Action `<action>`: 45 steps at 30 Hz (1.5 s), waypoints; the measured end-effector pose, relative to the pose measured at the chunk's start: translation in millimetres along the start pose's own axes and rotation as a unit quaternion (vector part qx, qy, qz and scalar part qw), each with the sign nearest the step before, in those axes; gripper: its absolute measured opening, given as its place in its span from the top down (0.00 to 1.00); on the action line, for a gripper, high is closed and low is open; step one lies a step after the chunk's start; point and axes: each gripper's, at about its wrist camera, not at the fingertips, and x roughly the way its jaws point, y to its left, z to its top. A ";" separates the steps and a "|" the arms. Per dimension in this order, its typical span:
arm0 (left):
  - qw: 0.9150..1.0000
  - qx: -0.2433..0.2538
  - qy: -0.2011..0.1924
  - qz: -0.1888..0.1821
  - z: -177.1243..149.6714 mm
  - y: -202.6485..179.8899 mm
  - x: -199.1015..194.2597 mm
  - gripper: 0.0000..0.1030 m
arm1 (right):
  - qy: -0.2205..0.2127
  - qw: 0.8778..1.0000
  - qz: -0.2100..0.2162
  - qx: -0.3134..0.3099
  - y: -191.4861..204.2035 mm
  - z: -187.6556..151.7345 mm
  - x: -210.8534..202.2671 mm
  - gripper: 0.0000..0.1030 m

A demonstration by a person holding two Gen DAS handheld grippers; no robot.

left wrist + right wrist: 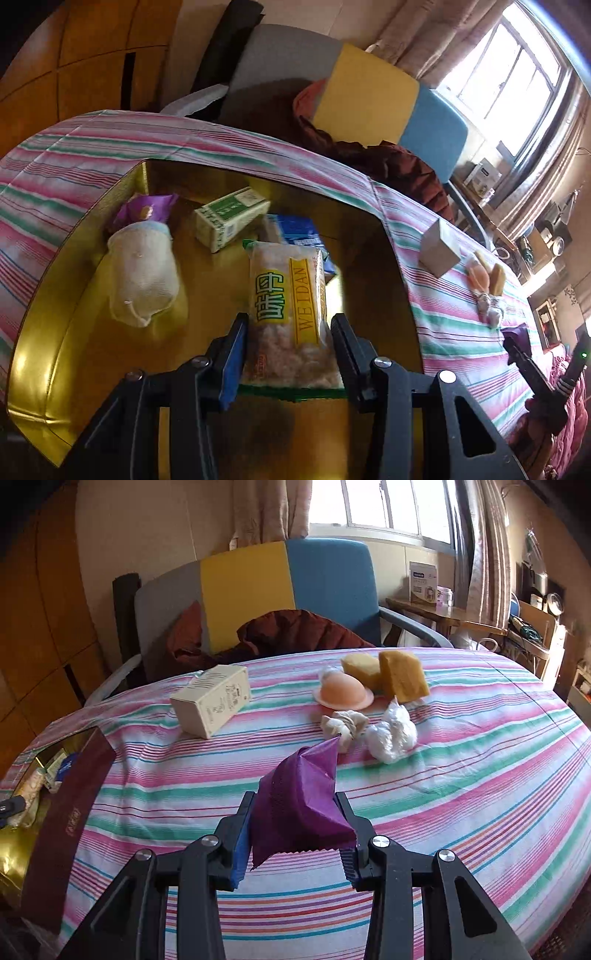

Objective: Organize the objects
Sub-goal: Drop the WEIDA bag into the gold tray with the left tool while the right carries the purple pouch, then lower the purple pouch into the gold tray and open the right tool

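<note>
My left gripper [290, 325] is shut on a clear snack packet [290, 314] with a yellow label, held over the open gold-lined box [48, 354]. In the box lie a white cloth pouch [144, 273], a purple packet [147, 208], a green and white carton [231, 218] and a blue packet [295, 230]. My right gripper [295, 805] is shut on a purple packet [299, 805] above the striped cloth. The box [70, 812] shows at the left edge of the right wrist view.
On the striped tablecloth [461, 775] lie a cream carton [212, 705], a pink dome-shaped thing [343, 692], two yellow sponges [388, 674], a crumpled cloth [343, 725] and a white plastic wad [391, 734]. A chair [288, 590] with a dark red garment stands behind the table.
</note>
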 end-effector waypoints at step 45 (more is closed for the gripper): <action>0.978 -0.151 -0.111 0.093 58.2 109.1 -118.2 0.42 | 0.210 0.873 0.360 -0.253 377.3 -63.7 17.9 0.53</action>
